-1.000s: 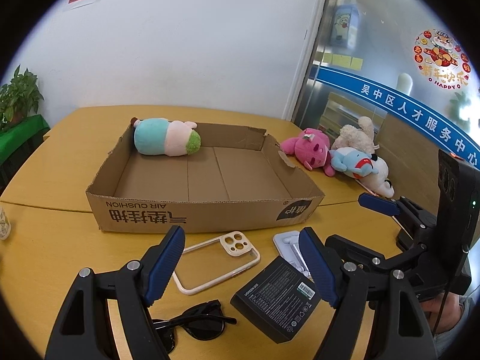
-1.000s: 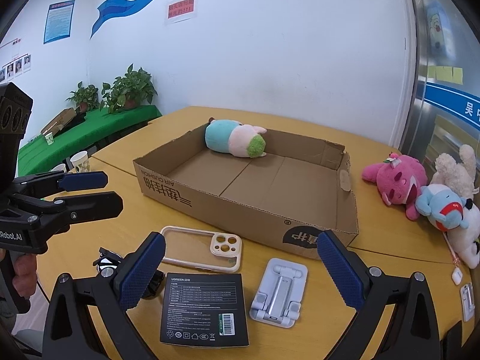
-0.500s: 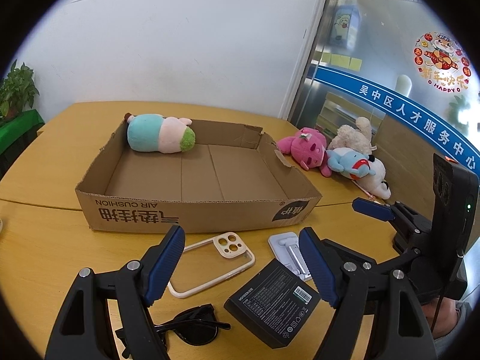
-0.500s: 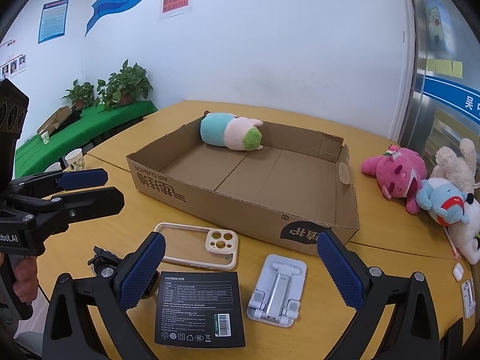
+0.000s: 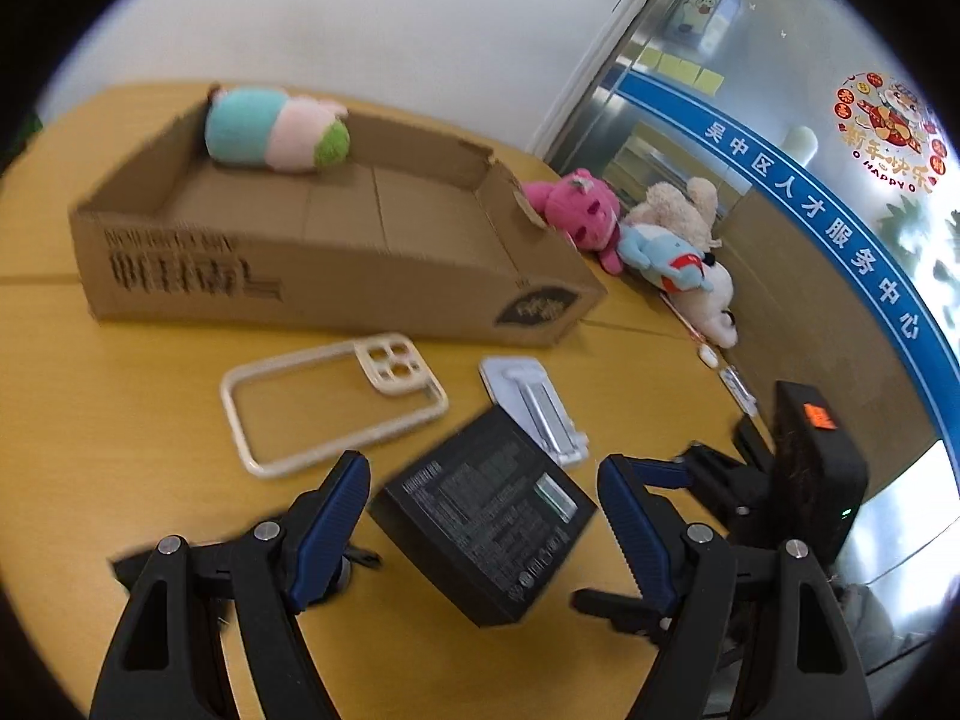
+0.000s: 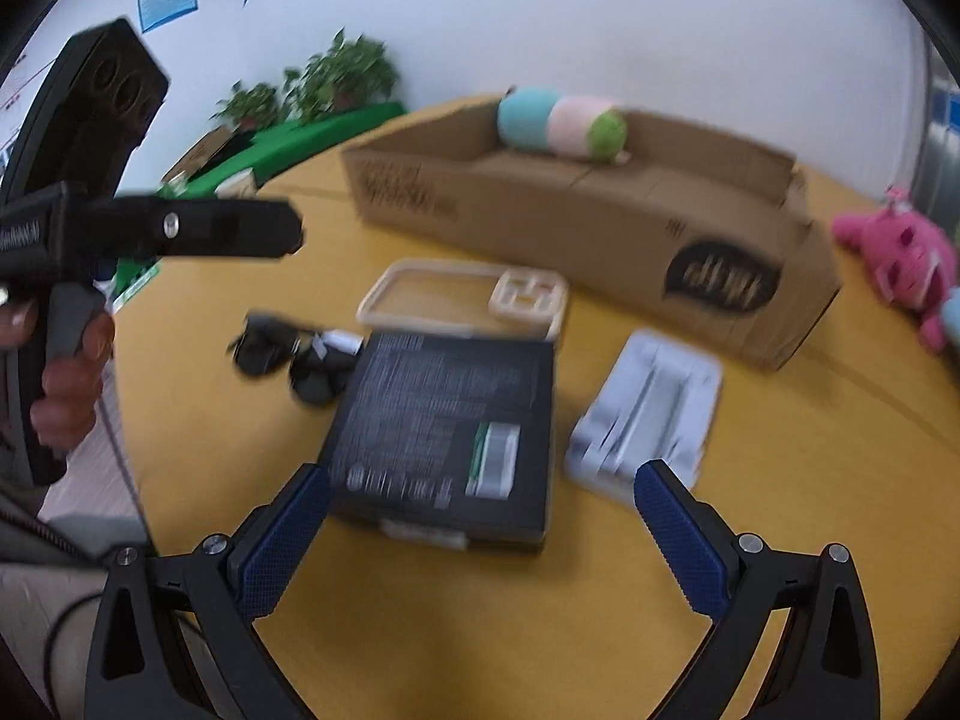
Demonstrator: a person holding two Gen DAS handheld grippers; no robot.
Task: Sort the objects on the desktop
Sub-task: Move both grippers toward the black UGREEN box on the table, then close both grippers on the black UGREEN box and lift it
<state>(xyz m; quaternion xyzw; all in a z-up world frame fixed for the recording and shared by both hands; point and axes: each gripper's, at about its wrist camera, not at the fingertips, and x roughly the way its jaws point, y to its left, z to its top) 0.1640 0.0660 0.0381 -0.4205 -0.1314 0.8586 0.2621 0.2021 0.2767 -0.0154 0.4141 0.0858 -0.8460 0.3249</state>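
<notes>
A black box lies on the yellow table, between the tips of both grippers. My left gripper is open around it from above. My right gripper is open, just in front of the box's near edge. A beige phone case, a white phone stand and black sunglasses lie around the box. A cardboard tray behind them holds a teal-pink plush.
Pink, blue and cream plush toys lie right of the tray. Small white items lie near the table's right edge. Potted plants stand on a green surface at the far left.
Both grippers have dropped lower and moved in toward the black box. The views tilt down and blur. Both stay open.
</notes>
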